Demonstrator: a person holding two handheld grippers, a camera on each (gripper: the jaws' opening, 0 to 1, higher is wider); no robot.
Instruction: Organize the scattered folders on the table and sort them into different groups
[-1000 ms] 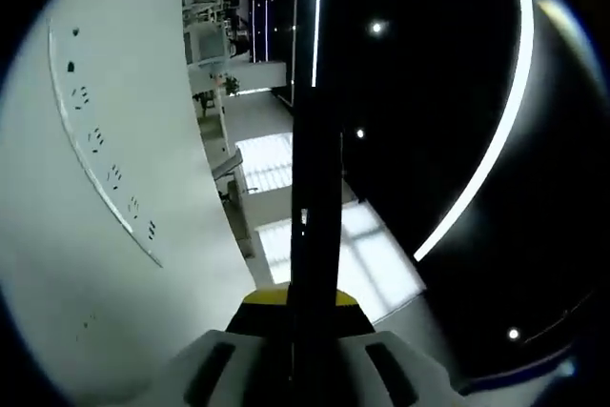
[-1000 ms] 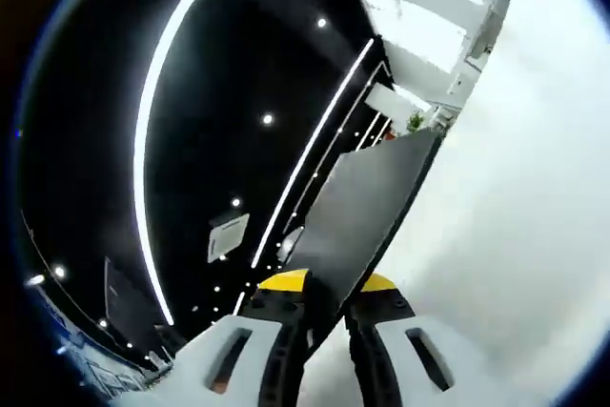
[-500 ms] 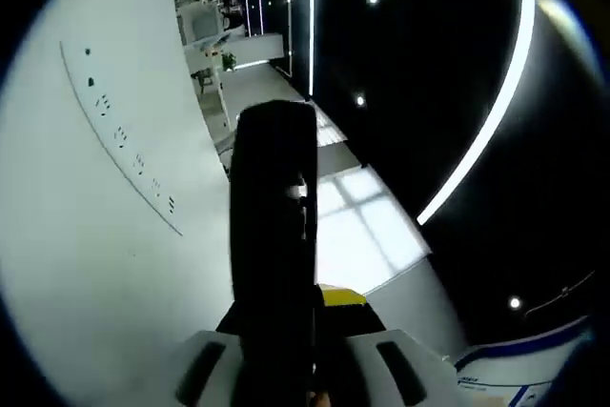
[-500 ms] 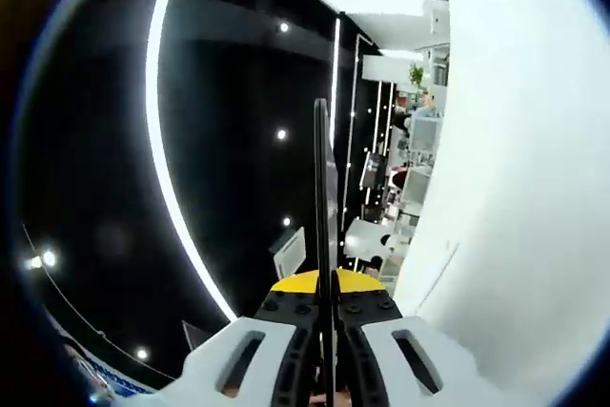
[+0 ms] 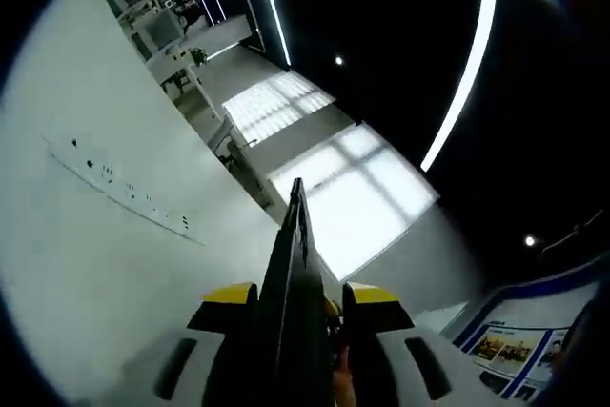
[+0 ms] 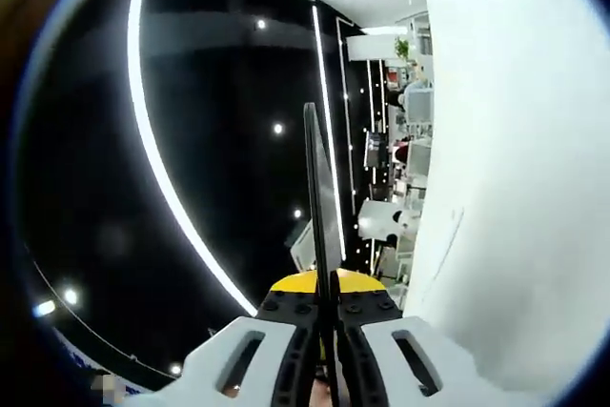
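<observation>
Left gripper view looks steeply upward: the left gripper (image 5: 303, 316) rises from the bottom centre of the frame, its white jaws with yellow tips clenched on a dark folder (image 5: 291, 312) seen edge-on, the folder's thin edge running up from between the jaws to a point near mid-frame. To the left of the folder a white wall (image 5: 86, 245) takes up the left side of the frame, with a row of small dark marks along a faint line. Right of centre sits a bright window panel (image 5: 357, 193), and above it the black ceiling (image 5: 400, 54) carries a long curved light strip (image 5: 467, 64) in the upper right and a few small spot lights. A poster board (image 5: 519, 345) shows at the lower right.

In the right gripper view the right gripper (image 6: 324, 321) also comes up from the bottom centre, jaws closed tight on a second dark folder (image 6: 317, 207) — again edge-on, a thin blade reaching to the middle of the frame. A white wall (image 6: 515, 169) covers the right side; the black ceiling (image 6: 219, 102) with a curved light strip (image 6: 162, 169) covers the left. Distant office furniture (image 6: 391, 188) shows as a narrow band between them.
</observation>
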